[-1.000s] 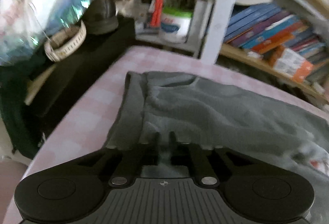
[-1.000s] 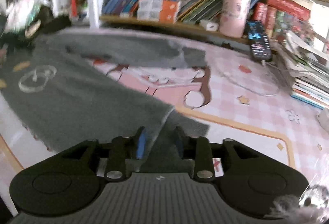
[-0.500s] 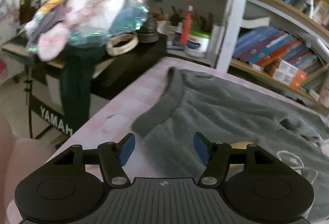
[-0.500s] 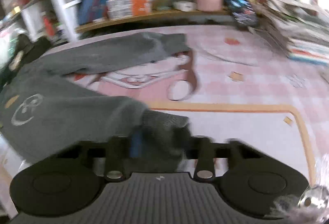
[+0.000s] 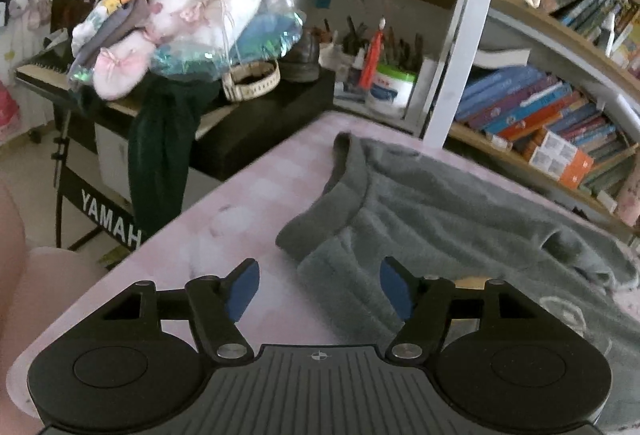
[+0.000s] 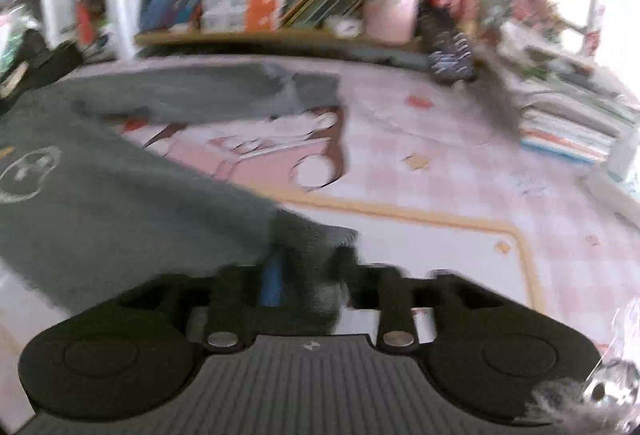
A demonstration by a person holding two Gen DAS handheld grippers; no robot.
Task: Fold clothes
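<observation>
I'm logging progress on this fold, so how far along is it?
Early. Done: one sleeve lies folded across the grey sweater. In hand: the right gripper is shut on a sweater corner; the left gripper is open, holding nothing. Left: most of the sweater is spread on the pink table mat.

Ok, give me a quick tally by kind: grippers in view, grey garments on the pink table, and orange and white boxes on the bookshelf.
Black two-finger grippers: 2, the left gripper open, the right gripper shut on cloth
Grey fleece sweatshirt: 1
Orange and white cardboard box: 1
Total: 4
</observation>
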